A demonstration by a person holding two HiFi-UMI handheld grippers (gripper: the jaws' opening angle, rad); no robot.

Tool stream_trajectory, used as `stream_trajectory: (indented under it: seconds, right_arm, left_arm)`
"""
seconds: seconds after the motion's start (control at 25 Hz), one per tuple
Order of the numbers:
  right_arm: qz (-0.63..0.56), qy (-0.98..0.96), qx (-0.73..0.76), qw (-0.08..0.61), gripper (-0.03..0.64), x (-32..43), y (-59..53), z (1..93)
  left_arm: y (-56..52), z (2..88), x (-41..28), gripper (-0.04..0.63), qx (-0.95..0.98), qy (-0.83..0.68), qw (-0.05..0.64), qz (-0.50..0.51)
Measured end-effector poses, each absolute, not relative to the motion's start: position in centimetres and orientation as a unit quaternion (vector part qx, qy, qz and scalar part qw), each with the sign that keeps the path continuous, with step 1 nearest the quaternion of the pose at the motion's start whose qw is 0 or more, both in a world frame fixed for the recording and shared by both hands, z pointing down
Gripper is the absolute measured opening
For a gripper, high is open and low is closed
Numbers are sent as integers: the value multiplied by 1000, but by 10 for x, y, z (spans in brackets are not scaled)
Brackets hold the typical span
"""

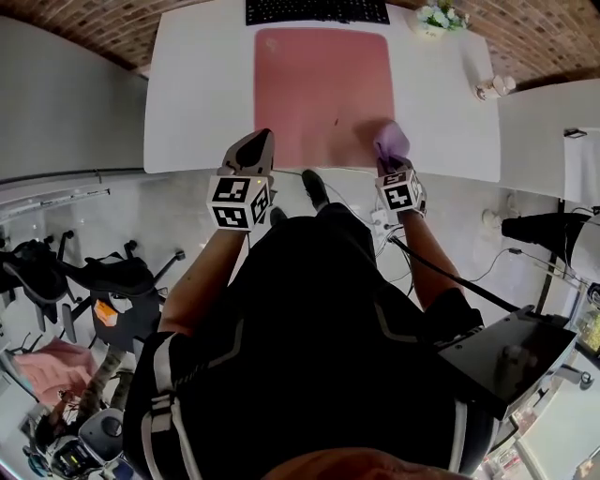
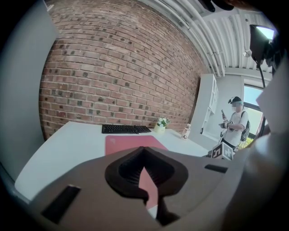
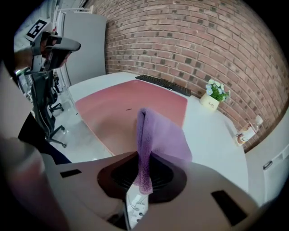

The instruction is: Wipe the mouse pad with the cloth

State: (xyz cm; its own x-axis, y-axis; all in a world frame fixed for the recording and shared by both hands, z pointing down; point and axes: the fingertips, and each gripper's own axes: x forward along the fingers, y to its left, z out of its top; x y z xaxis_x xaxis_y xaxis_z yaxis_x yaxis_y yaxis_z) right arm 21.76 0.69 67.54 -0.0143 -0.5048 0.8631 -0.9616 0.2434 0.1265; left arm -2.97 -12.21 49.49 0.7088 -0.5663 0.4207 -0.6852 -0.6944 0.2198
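A pink mouse pad [image 1: 323,94] lies on the white desk [image 1: 197,103], in front of a black keyboard [image 1: 317,11]. My right gripper [image 1: 391,155] is shut on a purple cloth [image 1: 391,141] that hangs over the pad's near right corner. In the right gripper view the purple cloth [image 3: 156,140] stands up from the jaws, with the mouse pad [image 3: 131,108] beyond. My left gripper [image 1: 251,153] hovers at the desk's near edge, left of the pad, shut with nothing in it. The left gripper view shows the mouse pad [image 2: 128,143] ahead.
A small potted plant [image 1: 439,17] and a small bottle [image 1: 492,88] stand at the desk's right side. Office chairs [image 1: 84,277] stand on the floor at the left, and cables [image 1: 497,267] run at the right. A person [image 2: 234,124] stands beyond the desk.
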Motion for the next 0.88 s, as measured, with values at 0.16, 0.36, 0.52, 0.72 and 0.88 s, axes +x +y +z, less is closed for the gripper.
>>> stream_trajectory:
  seconds: [0.16,0.36,0.52,0.72,0.88]
  right_arm:
    - [275,-678,534,423,60,198,0,679]
    - [284,-691,516,419,60,182,-9,682]
    - [294,-706,497,410,60,159,-15,678]
    - [296,-723,468,412,60,134,-23,678]
    - [296,-739,446,409,60,114,-32,676]
  left_arm:
    - [-120,499,-41,2,898,-360,193,161]
    - [-116,498,-54,2,890,-381,194,158]
    - [-112,501,-68,2,882,-398,200,155]
    - [-107,501,-85,2,870,-421,210,151]
    - [-105,501,-101,2,861,-438,215,146]
